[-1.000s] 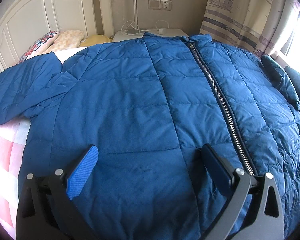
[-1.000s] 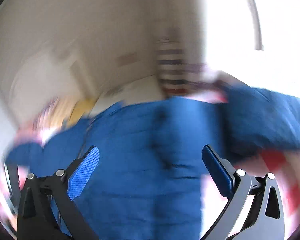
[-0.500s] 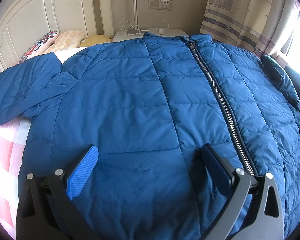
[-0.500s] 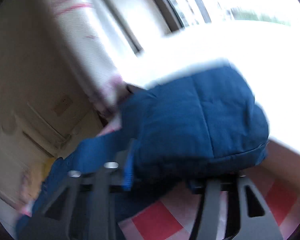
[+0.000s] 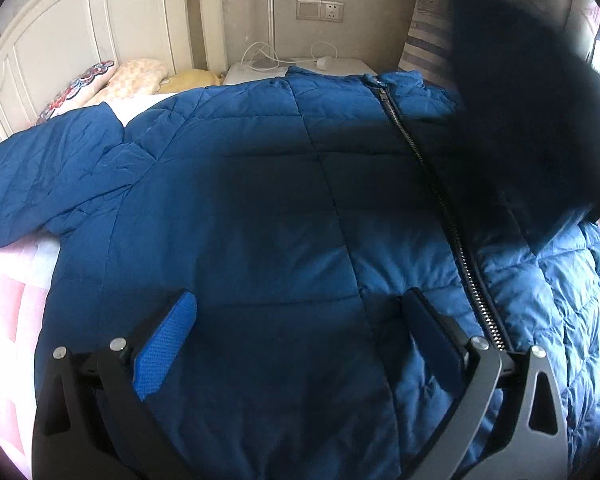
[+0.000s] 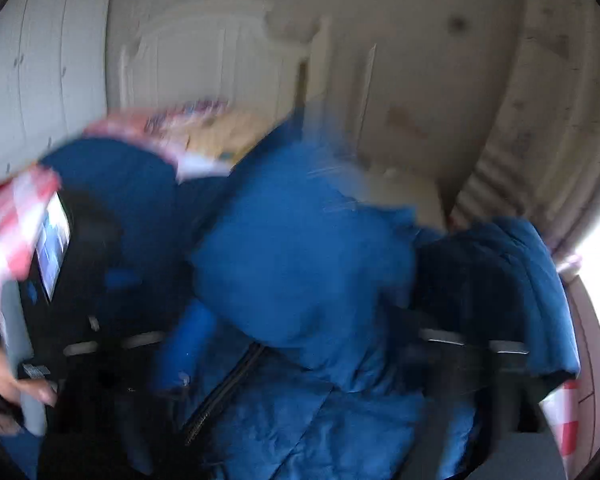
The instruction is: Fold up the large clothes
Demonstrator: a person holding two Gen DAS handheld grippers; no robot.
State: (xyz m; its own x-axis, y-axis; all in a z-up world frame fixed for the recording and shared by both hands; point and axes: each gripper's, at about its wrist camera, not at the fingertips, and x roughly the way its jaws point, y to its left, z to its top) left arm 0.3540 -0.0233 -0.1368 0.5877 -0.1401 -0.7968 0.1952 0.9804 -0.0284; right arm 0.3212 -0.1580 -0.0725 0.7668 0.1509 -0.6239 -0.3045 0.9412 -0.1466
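Roughly, from left to right:
Bedsheet (image 5: 8, 320): pink and white checks, under the jacket at the left edge.
Left sleeve (image 5: 48, 176): spread out flat toward the pillows (image 5: 112, 80) and the headboard (image 5: 60, 36).
Jacket (image 5: 260, 220): blue, quilted, lying front up on the bed, collar toward the nightstand (image 5: 300, 70).
Left gripper (image 5: 300, 336): released, jaws wide apart, hovering over the jacket's lower front with nothing between the pads.
Zip (image 5: 440, 200): closed, running from the collar down past the left gripper's right finger.
Right sleeve (image 5: 532, 120): dark and blurred, lifted over the jacket's right side.
Right gripper (image 6: 300, 344): blurred; jaws opening, blue fabric bunched between them.
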